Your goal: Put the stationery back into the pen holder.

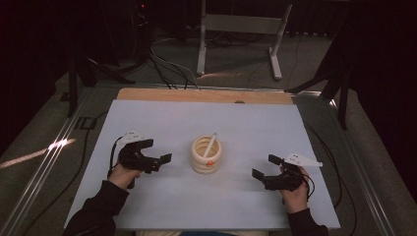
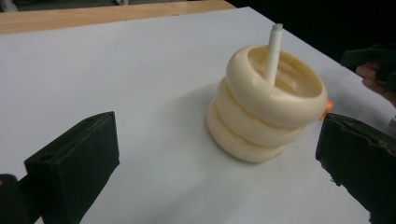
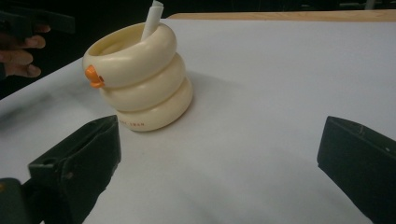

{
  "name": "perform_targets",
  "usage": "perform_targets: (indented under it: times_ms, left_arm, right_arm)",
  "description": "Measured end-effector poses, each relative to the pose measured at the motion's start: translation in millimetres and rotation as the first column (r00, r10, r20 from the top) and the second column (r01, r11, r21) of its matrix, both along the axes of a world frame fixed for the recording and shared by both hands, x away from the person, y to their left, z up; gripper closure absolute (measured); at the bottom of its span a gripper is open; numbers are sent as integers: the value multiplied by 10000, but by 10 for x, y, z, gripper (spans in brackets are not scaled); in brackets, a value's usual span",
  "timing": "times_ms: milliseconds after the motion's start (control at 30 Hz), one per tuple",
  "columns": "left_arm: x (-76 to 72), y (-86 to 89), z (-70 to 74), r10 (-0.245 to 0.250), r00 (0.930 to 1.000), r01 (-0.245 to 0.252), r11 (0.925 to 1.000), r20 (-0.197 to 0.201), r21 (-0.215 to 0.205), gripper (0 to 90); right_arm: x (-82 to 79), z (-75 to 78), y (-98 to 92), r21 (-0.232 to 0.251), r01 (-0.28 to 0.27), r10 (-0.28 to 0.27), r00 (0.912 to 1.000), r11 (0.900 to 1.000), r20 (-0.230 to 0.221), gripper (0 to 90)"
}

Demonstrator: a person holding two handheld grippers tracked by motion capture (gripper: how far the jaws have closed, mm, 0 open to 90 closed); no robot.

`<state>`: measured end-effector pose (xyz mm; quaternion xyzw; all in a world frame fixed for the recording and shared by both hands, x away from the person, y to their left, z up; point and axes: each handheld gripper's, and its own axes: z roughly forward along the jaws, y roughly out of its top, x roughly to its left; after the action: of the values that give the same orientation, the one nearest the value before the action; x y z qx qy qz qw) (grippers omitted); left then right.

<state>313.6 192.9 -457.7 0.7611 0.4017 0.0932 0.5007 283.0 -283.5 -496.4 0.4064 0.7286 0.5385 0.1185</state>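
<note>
A cream cup [image 1: 206, 155] stands upright in the middle of the table [image 1: 147, 206], between the two tongs and apart from both. It looks like three fat rings stacked one on another, smooth and glossy like moulded plastic, with rounded bulging sides and an open top. Its long axis runs straight up from the table. A small orange nub [image 1: 210, 163] sticks out of its near side, just under the top ring; in the right gripper view the nub [image 3: 94, 77] points left, toward the other hand.

A thin white stick [image 1: 211, 142] stands in the cup. It is a straight, matt tube that leans against the rim, its upper end tilted to the far right and rising above the top ring. In the left gripper view the stick [image 2: 273, 49] rises from inside the cup [image 2: 266, 105] and ends in a blunt tip.

The left tongs [image 1: 158, 155] hover left of the cup, their blocky black jaws spread wide and holding nothing. The right tongs [image 1: 265, 167] sit to the right and a little nearer, jaws likewise spread and empty. The table top is a plain pale sheet, flat and matt, with a wooden strip [image 1: 206, 95] along its far edge.
</note>
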Motion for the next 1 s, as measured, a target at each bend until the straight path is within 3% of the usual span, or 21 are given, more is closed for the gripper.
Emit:
perform_targets:
  times_ms: [367,633,833,1000]
  left_arm:
    - [-203,143,-222,112,9997,-113,9999,-227,-72,2]
    - [-372,214,-316,184,9998,-184,9997,-18,-183,2]
    - [-457,283,-400,261,9997,-261,9995,-25,-153,2]
    - [-471,284,-458,307,9995,-308,9995,31,117,2]
  right_arm:
    - [-2,-2,11,-60,-31,31,10000,10000,-15,0]
    - [-1,-4,9,-66,-43,43,10000,10000,-8,0]
    - [1,-5,14,-111,-61,60,10000,9999,-15,0]
    - [4,-7,10,-116,-57,57,10000,9999,-9,0]
